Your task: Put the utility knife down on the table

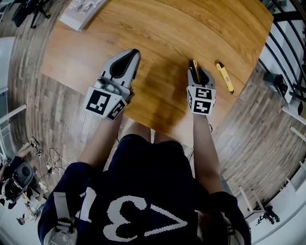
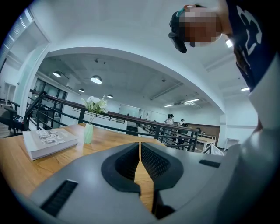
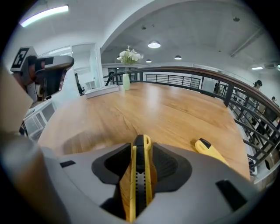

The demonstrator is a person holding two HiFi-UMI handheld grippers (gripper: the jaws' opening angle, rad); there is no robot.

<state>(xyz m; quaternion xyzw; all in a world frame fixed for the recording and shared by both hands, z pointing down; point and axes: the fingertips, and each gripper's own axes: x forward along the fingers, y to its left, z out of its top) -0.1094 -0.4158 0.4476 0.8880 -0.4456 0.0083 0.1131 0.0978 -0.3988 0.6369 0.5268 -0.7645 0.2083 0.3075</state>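
Observation:
A yellow and black utility knife (image 3: pixel 139 183) stands on its edge between the jaws of my right gripper (image 3: pixel 141 151), its tip poking out past the fingertips. Thin slivers of wood show on both sides of it, so the pads stand off it. In the head view that gripper (image 1: pixel 195 64) is low over the wooden table (image 1: pixel 162 28), near its front edge, with the knife (image 1: pixel 193 66) in its jaws. My left gripper (image 1: pixel 128 53) hovers at the left, shut and empty, with only a thin slit between its jaws (image 2: pixel 139 151).
A second yellow utility knife (image 1: pixel 224 76) lies on the table just right of my right gripper (image 3: pixel 210 151). A book (image 1: pixel 81 12) and a small vase of flowers (image 3: pixel 126 81) sit at the far left end. A black railing (image 1: pixel 287 52) runs past the table's right side.

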